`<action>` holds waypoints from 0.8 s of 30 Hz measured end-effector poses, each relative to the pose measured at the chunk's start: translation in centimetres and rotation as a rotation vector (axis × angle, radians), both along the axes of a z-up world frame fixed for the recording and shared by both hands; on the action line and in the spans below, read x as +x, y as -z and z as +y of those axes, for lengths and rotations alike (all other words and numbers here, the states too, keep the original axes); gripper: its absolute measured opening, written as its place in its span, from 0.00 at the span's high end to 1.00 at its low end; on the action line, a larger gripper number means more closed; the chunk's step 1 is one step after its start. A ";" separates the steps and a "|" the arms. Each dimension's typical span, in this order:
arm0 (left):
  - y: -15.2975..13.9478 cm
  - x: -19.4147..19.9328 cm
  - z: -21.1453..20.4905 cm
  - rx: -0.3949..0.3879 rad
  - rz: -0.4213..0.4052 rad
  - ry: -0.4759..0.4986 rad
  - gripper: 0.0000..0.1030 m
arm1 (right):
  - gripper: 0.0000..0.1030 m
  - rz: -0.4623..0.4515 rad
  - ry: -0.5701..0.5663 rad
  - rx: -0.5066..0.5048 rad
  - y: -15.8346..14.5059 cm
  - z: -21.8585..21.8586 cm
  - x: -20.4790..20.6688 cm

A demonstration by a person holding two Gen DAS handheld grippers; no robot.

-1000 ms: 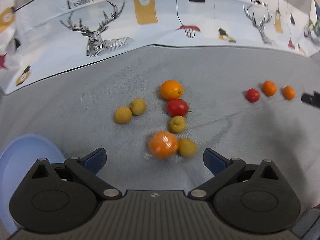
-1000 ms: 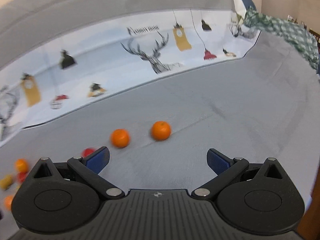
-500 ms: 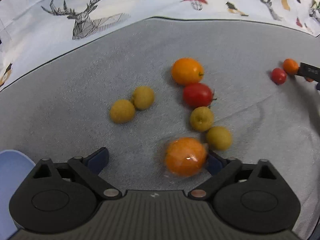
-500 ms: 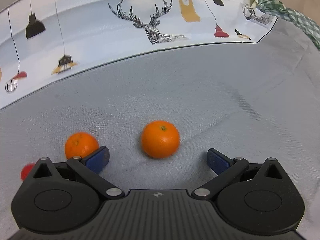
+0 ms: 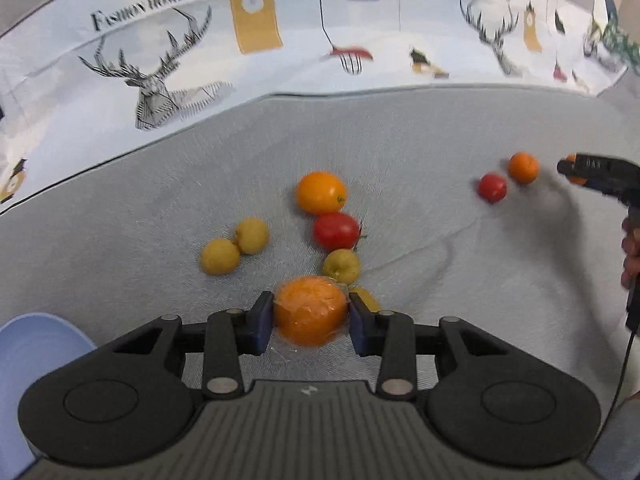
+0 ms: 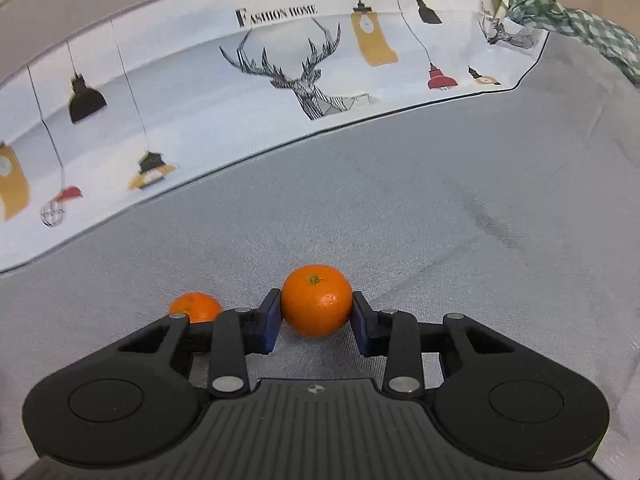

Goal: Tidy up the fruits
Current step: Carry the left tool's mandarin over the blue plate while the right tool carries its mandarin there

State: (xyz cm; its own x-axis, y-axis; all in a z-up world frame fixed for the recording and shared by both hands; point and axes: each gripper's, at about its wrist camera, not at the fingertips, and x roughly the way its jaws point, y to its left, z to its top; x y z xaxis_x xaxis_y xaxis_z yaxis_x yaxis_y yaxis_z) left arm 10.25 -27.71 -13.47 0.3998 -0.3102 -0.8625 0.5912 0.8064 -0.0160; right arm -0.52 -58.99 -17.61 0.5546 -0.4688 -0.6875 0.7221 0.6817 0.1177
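Left gripper (image 5: 311,317) just closing, now clamping wrapped orange (image 5: 310,314) on grey counter (image 5: 440,280). Right gripper (image 6: 316,312) likewise closing, pads pressing mandarin (image 6: 317,300) resting on the counter.

Left gripper (image 5: 311,317) fingers just closed, gripping (pads pressed), right gripper (image 6: 316,314) likewise, both angled downward

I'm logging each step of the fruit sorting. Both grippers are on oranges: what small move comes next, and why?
Probably lift both straight up: the left gripper has just closed on the wrapped orange, the right gripper on the mandarin, both fruits apparently on the cloth.
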 end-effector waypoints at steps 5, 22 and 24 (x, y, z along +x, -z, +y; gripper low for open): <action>-3.6 -2.1 1.6 -0.040 -0.015 -0.035 0.58 | 0.63 -0.052 -0.042 0.027 -3.3 2.4 -2.1; -13.9 -13.0 16.4 -0.005 -0.082 -0.232 0.58 | 0.63 -0.256 -0.468 0.122 -14.9 26.1 -12.7; -14.3 -14.3 18.9 -0.006 -0.088 -0.255 0.58 | 0.63 -0.240 -0.521 0.126 -15.1 29.3 -13.9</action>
